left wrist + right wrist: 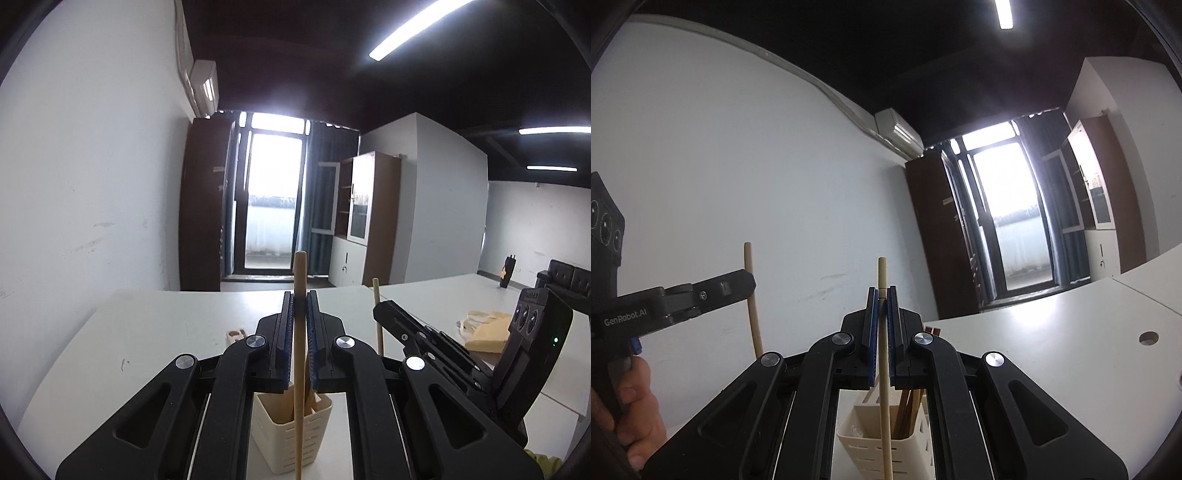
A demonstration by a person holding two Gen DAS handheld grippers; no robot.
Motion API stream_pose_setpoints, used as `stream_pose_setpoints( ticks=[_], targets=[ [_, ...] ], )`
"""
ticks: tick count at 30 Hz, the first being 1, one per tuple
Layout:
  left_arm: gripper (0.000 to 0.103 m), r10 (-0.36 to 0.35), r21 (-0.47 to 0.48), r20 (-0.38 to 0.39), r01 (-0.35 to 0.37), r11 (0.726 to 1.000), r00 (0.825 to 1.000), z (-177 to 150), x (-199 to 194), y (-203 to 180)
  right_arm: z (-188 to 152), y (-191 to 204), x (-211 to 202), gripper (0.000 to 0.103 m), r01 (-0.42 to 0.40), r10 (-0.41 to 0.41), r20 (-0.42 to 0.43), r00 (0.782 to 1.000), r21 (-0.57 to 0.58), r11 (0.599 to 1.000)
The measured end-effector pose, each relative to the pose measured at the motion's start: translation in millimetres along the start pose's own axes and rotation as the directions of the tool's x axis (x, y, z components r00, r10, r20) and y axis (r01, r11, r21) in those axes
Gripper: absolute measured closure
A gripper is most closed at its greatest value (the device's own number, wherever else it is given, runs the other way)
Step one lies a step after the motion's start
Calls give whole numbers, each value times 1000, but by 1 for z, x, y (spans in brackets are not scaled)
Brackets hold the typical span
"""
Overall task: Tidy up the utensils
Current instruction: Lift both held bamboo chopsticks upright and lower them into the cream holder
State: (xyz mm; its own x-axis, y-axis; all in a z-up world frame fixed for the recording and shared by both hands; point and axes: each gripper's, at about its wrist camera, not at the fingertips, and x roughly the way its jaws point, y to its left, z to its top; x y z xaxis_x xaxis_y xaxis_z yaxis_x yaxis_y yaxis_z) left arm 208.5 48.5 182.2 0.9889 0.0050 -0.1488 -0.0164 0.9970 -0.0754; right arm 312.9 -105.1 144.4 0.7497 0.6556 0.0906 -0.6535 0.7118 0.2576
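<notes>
My left gripper (300,295) is shut on a pale wooden chopstick (299,332) held upright; its lower end hangs in front of a cream slotted utensil holder (288,432) on the white table (147,332). My right gripper (882,291) is shut on a second upright wooden chopstick (884,369), above the same holder (871,443), which holds several brown utensils (907,410). Each gripper shows in the other's view: the right one (384,314) with its chopstick (377,314), the left one (746,284) with its chopstick (753,314).
A beige cloth bag (484,332) lies on the table at the right. A small wooden item (236,334) sits behind the left gripper. A dark bottle (506,273) stands far right. The table has a round hole (1148,338). White wall close on the left.
</notes>
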Motion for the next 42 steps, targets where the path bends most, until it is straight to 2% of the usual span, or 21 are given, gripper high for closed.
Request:
stream_pose_setpoints(
  ticks=[6, 12, 16, 19, 21, 26, 31, 33, 36, 42],
  targets=[
    [97, 8, -34, 107, -4, 999, 994, 7, -6, 5, 1, 0, 0, 98, -13, 13, 86, 996, -1, 1000],
    [97, -1, -34, 243, 9, 999, 970, 10, -20, 2, 1, -3, 6, 98, -19, 18, 120, 993, 7, 1000],
    [97, 13, -39, 295, -1, 999, 955, 11, -22, 0, 4, -5, 8, 98, -27, 24, 178, 984, 20, 999],
    [97, 22, -40, 300, -10, 999, 954, 12, -17, -1, 8, -6, 12, 98, -27, 22, 201, 979, 21, 999],
    [97, 15, -25, 277, -8, 1000, 961, 13, -10, 0, 10, -8, 16, 98, -38, 31, 211, 977, 26, 999],
    [97, 29, -25, 298, -22, 999, 954, 15, -2, 4, 10, -9, 25, 98, -42, 41, 245, 969, 1, 999],
    [97, 24, -19, 275, -20, 1000, 961, 11, 13, 0, 3, -11, 37, 98, -47, 50, 240, 970, -19, 999],
    [97, 50, -29, 275, -44, 999, 960, 9, 19, 2, -1, -12, 40, 98, -40, 45, 234, 971, -27, 999],
    [97, 42, -43, 215, -34, 999, 976, 5, 34, 6, -6, -17, 43, 98, -35, 38, 217, 975, -17, 999],
    [97, 37, -34, 152, -32, 999, 988, -5, 43, 5, -13, -21, 44, 98, -14, 17, 201, 980, -19, 1000]
  ],
)
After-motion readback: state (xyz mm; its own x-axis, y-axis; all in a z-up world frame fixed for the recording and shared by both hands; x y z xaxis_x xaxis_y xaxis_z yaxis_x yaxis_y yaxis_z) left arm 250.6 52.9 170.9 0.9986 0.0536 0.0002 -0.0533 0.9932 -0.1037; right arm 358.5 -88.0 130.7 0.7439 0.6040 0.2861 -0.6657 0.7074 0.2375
